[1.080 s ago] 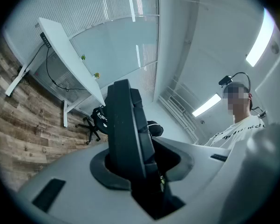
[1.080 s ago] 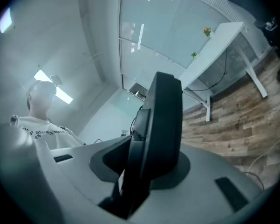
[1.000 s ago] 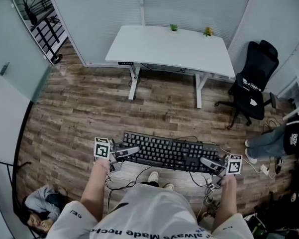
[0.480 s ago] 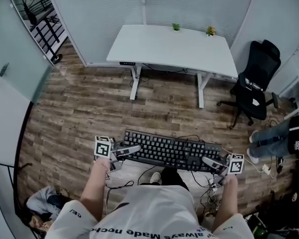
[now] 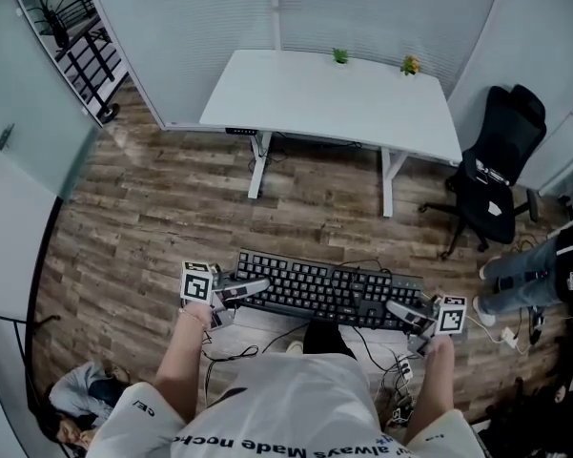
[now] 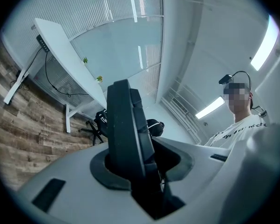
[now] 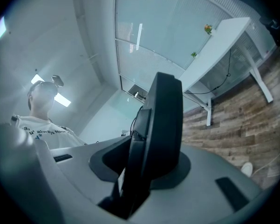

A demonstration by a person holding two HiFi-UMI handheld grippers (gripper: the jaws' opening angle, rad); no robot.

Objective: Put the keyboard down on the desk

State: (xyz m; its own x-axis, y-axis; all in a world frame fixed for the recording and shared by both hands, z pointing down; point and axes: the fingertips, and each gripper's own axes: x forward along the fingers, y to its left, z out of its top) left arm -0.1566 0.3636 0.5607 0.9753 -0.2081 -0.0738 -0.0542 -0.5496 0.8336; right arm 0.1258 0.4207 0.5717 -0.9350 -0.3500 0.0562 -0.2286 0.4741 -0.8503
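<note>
Grip: my left claw [image 5: 252, 287] and right claw [image 5: 399, 310] each clamp one end of the black keyboard [image 5: 329, 292], level above the floor [image 5: 172, 218] | Goal: white worktop [image 5: 334, 93], well ahead | Advice: move both ends evenly, then lower it flat inside the near edge.

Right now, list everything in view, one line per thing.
keyboard: one, black, held above the floor between the two grippers
desk: one, white, ahead of the person
green plant: one, small, at the desk's far edge
yellow plant: one, small, at the desk's far edge, right of the green one
office chair: one, black, right of the desk
floor: wood planks, brown-grey
cables: several, dark, on the floor near the person's feet
bystander: one, jeans and dark top, right edge
left gripper: grey, shut on the keyboard's left end
right gripper: grey, shut on the keyboard's right end
shirt: white, worn by the person
</note>
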